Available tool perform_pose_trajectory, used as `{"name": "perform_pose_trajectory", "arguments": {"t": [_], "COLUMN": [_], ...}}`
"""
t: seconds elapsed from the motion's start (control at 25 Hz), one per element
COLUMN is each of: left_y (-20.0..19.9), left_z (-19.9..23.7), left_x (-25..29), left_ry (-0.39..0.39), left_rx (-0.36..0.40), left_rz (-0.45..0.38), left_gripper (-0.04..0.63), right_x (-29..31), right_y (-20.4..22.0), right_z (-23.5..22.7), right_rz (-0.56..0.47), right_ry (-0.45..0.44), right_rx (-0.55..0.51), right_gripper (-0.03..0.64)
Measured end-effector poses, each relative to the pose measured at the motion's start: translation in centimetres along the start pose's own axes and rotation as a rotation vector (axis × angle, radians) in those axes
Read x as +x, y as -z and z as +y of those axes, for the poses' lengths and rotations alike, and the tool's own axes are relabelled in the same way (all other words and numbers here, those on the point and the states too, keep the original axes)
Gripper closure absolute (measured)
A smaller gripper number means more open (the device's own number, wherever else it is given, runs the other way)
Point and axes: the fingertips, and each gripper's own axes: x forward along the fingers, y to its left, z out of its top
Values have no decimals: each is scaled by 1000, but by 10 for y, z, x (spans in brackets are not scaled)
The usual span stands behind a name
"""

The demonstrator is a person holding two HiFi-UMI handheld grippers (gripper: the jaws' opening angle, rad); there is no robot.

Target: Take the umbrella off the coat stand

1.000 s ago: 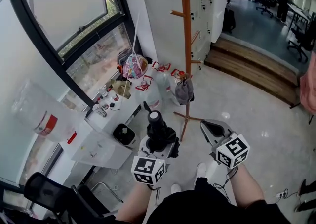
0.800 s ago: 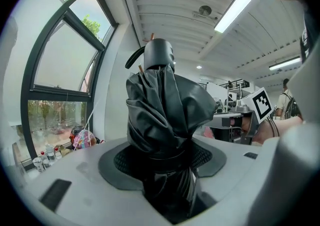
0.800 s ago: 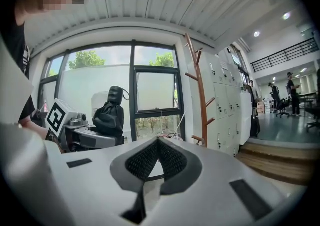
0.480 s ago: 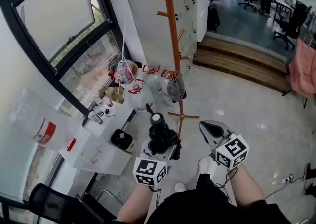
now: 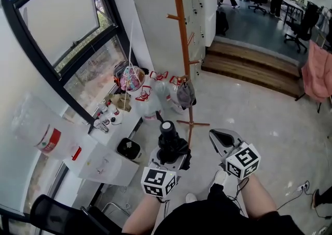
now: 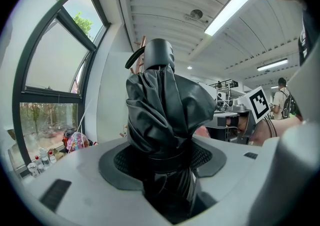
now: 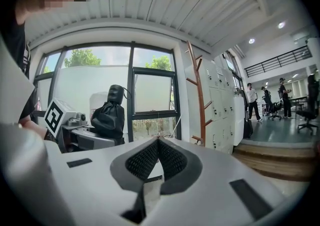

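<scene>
Two tongs show low in the head view, side by side. We note the left tongs [image 5: 167,159] pinching a folded black umbrella [image 5: 169,140] round its bunched cloth, pads pressing in from both sides. It stands upright, its round end on top. We find it clear of the coat stand [image 5: 182,47], which rises further off by the white wall, well apart from it. A grey cloth bundle [image 5: 184,94] hangs low on the stand; we cannot tell what it is. The right tongs [image 5: 217,135] are pressed together at the tips, with nothing between them. To the left, a white desk [image 5: 98,165] sits under the window [image 5: 62,16], with small bottles [image 5: 106,114] at its far end.
</scene>
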Motion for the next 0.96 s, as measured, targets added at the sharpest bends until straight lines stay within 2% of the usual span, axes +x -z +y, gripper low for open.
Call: {"name": "perform_pose_trajectory", "arguments": {"t": [0.96], "left_y": [-4], "left_z": [4], "left_x": [-13], "left_ry": [-4], "left_rx": [15], "left_rz": [-17], "left_gripper": [345], "right_x": [2], "right_y": [-7], "right_z": [15], "right_rz": [-12], "right_ry": [-7], "right_rx": [-18], "right_gripper": [563]}}
